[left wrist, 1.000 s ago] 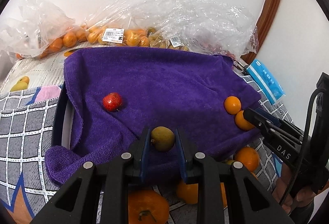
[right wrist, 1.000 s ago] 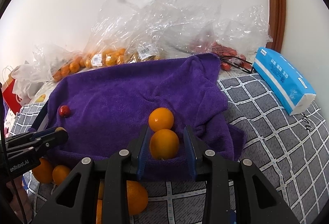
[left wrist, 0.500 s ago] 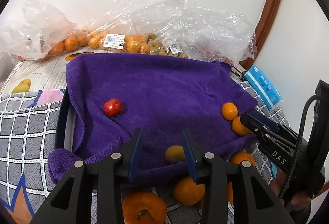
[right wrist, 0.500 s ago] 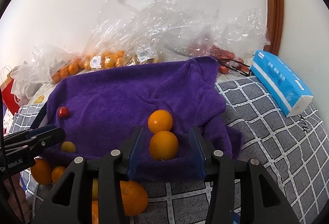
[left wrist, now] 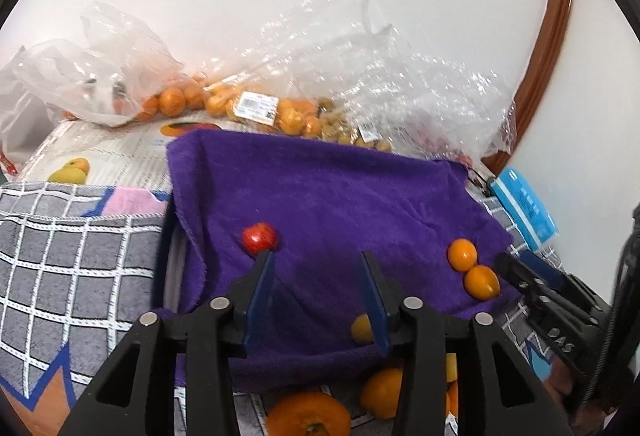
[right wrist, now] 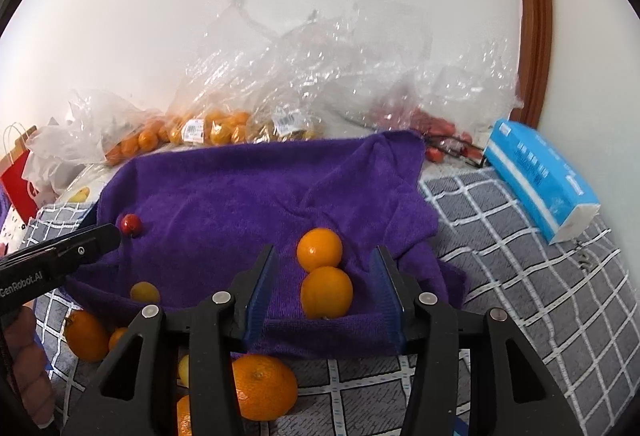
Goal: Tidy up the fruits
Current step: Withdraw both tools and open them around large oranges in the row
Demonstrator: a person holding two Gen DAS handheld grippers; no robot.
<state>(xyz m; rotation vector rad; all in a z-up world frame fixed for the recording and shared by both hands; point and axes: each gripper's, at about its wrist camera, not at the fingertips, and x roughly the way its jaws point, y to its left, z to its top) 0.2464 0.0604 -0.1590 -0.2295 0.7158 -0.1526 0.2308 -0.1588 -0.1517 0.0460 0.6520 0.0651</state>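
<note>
Open towel centre, crowded edges

Bare stretch across the middle of the purple towel (right wrist: 240, 204); blocked at the back by plastic bags (right wrist: 320, 76), at the right by 2 touching oranges (right wrist: 324, 276), at the left by a red fruit (left wrist: 259, 238), along the near edge by loose oranges (right wrist: 260, 386).

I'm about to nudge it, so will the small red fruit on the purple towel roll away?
Probably only a little: the small red fruit is round, so apt to roll, but the plush purple towel should slow it. It looks light and smooth, perhaps slippery.
</note>
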